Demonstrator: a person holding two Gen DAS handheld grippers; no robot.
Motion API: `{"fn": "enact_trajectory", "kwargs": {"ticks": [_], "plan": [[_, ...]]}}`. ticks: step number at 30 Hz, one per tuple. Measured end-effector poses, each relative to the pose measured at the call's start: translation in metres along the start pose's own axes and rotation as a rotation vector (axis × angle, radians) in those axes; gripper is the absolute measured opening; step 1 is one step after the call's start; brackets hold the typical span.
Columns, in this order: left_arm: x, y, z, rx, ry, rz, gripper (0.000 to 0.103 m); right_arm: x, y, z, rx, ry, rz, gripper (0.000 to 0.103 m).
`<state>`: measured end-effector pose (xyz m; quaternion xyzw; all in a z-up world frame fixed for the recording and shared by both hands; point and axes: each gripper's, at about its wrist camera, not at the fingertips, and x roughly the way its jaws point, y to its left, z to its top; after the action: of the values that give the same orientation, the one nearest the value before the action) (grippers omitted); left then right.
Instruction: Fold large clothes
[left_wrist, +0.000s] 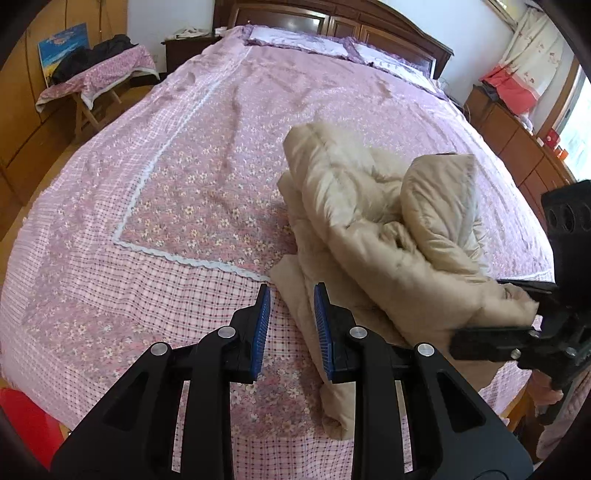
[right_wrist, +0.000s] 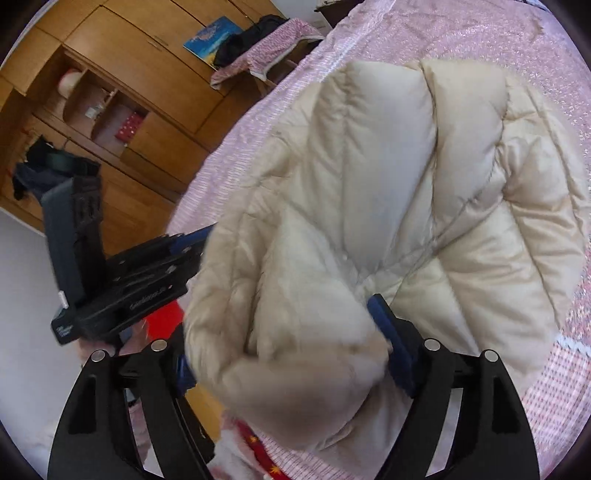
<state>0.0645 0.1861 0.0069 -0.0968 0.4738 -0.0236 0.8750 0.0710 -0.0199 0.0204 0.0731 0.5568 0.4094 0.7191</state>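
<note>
A bulky beige padded jacket (left_wrist: 373, 225) lies bunched on the pink floral bedspread (left_wrist: 207, 155) near the bed's front right. My left gripper (left_wrist: 291, 295) is open and empty, its blue pads just above the bedspread at the jacket's left edge. My right gripper (left_wrist: 517, 306) comes in from the right and is shut on a thick fold of the jacket. In the right wrist view the jacket (right_wrist: 388, 206) fills the frame, and a fold sits between the blue pads of the right gripper (right_wrist: 288, 343). The left gripper (right_wrist: 147, 273) shows at left there.
Pillows (left_wrist: 306, 40) and a dark wooden headboard (left_wrist: 332, 18) are at the far end. A small table with a pink cloth and dark clothes (left_wrist: 99, 70) stands left of the bed. Wooden cabinets (right_wrist: 122, 92) line the wall. A red object (left_wrist: 22, 417) sits lower left.
</note>
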Motion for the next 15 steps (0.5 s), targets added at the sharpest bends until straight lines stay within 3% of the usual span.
{"fn": "enact_trajectory", "kwargs": {"ticks": [5,8,12,15], "plan": [[-0.020,-0.009,0.009,0.009,-0.046,-0.039,0.056,-0.049,0.010,-0.021,-0.030,-0.079,0.023,0.078],[-0.031,-0.026,0.019,0.034,-0.083,-0.060,0.074,-0.080,0.001,-0.031,-0.024,-0.152,-0.006,0.078],[-0.029,-0.060,0.040,0.077,-0.077,-0.123,0.084,-0.105,-0.034,-0.043,0.045,-0.237,-0.110,0.078],[-0.013,-0.096,0.057,0.156,-0.032,-0.095,0.088,-0.111,-0.065,-0.051,0.125,-0.289,-0.204,0.078]]}}
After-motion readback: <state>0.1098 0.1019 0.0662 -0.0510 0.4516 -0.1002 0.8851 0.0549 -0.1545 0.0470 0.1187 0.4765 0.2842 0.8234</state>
